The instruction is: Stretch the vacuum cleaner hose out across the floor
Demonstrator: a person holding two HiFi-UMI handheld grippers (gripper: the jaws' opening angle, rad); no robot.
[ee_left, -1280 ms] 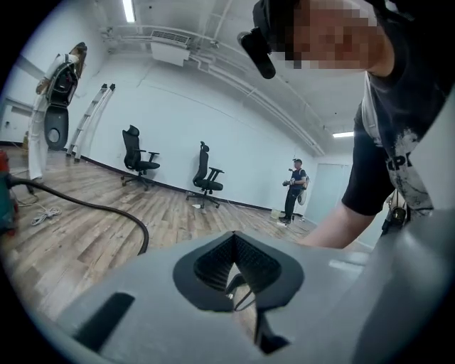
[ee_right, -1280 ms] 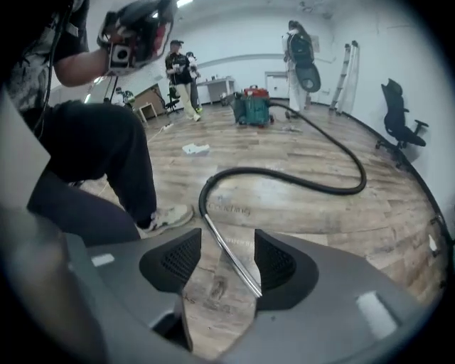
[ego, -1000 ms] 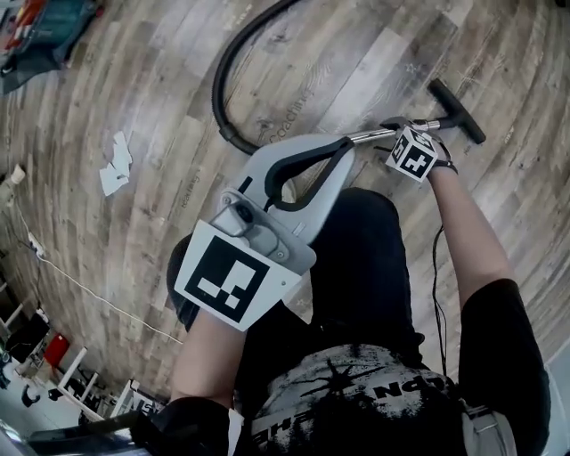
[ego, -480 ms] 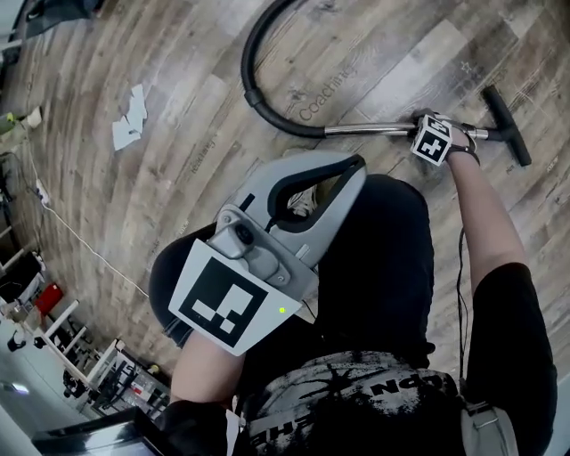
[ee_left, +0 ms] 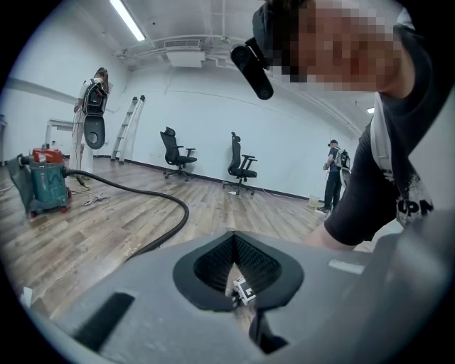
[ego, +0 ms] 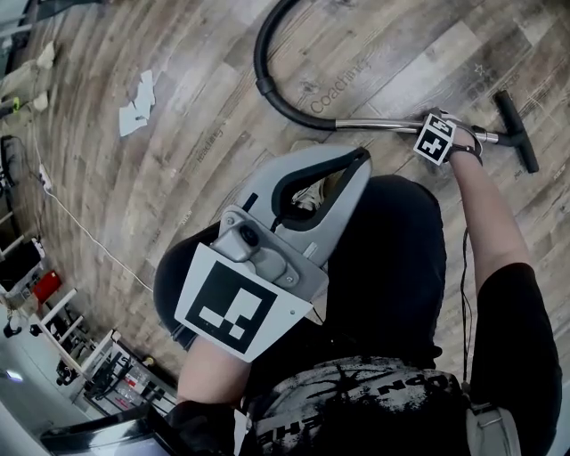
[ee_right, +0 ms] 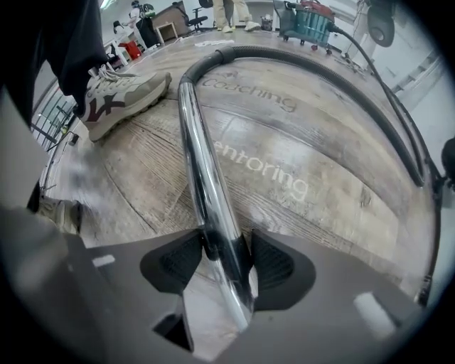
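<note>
The black vacuum hose (ego: pixel 264 76) curves over the wooden floor and joins a chrome wand (ego: pixel 374 124) that ends in a black floor nozzle (ego: pixel 517 131). My right gripper (ego: pixel 436 135) points down at the floor and is shut on the wand (ee_right: pixel 202 156), which runs between its pads. The hose (ee_right: pixel 341 77) arcs off to the teal vacuum cleaner (ee_right: pixel 310 19). My left gripper (ego: pixel 360 161) hovers above my legs, shut with nothing in it (ee_left: pixel 234 284). In the left gripper view the hose (ee_left: pixel 146 200) trails back to the vacuum cleaner (ee_left: pixel 43 179).
My shoe (ee_right: pixel 122 94) stands close to the left of the wand. White paper scraps (ego: pixel 138 105) lie on the floor at the left and a thin white cable (ego: pixel 85 233) runs there. Two office chairs (ee_left: pixel 239 163) and a person (ee_left: pixel 334 174) stand by the far wall.
My right gripper has sunk to the floor with the wand, which now lies low and nearly level across it. The left gripper dropped a little and stayed shut.
</note>
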